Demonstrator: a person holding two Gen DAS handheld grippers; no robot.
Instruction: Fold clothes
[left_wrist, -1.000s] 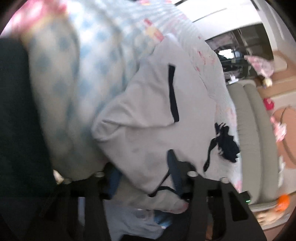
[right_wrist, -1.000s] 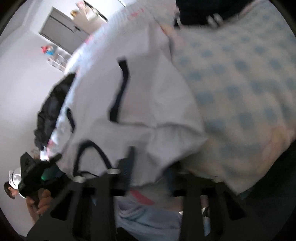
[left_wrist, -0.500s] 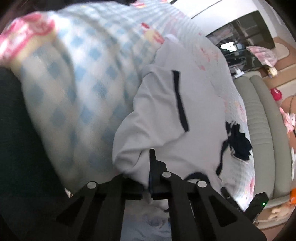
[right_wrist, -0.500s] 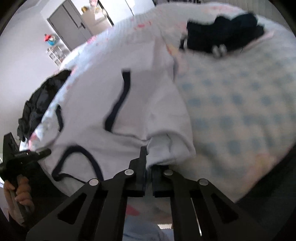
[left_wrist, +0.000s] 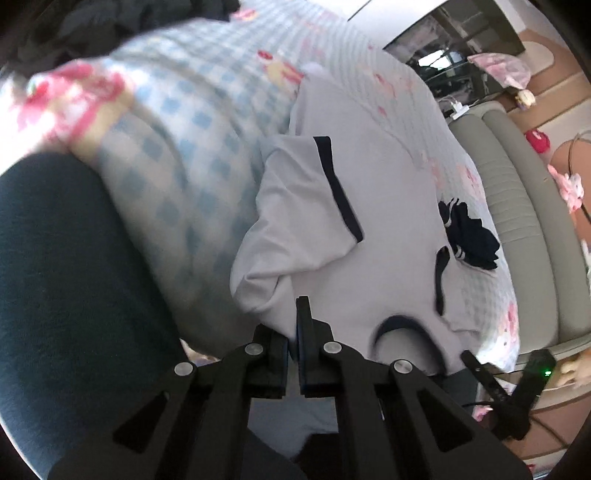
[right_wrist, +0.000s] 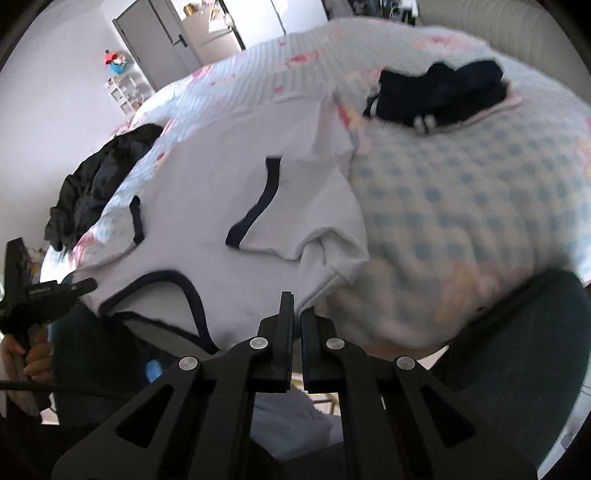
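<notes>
White shirt fabric is pinched in both your claws: the left claw and right claw each angle downward at bottom centre, clamped on the shirt edge. Beyond, it spreads mid-frame across the checked bed.

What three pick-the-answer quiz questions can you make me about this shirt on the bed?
1. Where does the white shirt lie?
A. on the floor
B. on the checked blanket
C. on a chair

2. What colour is the shirt's trim?
A. red
B. green
C. dark navy

3. How is the right tool now?
A. shut on the shirt's edge
B. wide open
C. holding a sock

Answers: 1 B, the shirt is spread over the blanket; 2 C, dark bands edge the sleeves and neck; 3 A, its fingers are pinched on the fabric.
</notes>
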